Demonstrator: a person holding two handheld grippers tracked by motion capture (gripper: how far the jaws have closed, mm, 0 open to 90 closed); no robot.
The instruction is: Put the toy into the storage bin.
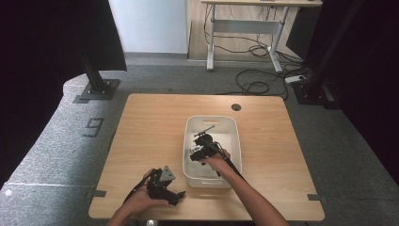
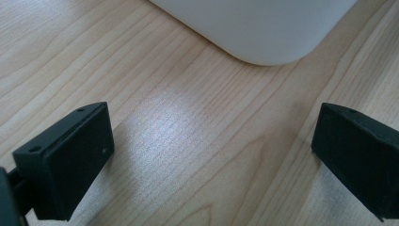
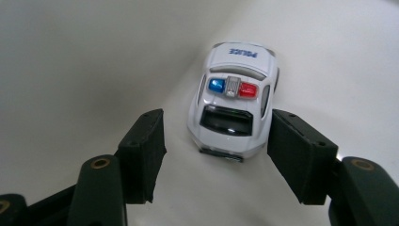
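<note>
The left hand-held gripper (image 1: 165, 185) rests at the near edge of the table (image 1: 155, 122), its jaws spread wide with bare wood between them. In the left gripper view a rounded corner of the white bin (image 2: 263, 33) lies just ahead of those jaws, apart from them. Open tabletop stretches to the left of this gripper and on toward the far edge.

The right hand-held gripper (image 1: 203, 143) reaches down inside the bin (image 1: 235, 141), which stands right of the table's middle, its near wall close to the near table edge. In the right gripper view its jaws are open around the toy police car (image 3: 233, 101). The right jaw is touching or almost touching the car's flank; the left jaw stands off with a clear gap. The car rests on its wheels on the bin floor, beside the foot of a bin wall, its near end between the jaw tips. There is little spare room on the wall side, more on the other.

The table is pale wood with a round cable hole (image 1: 236, 107) near its far edge. Beyond it lie grey carpet, loose cables (image 1: 256, 84) and another desk (image 1: 244, 23).
</note>
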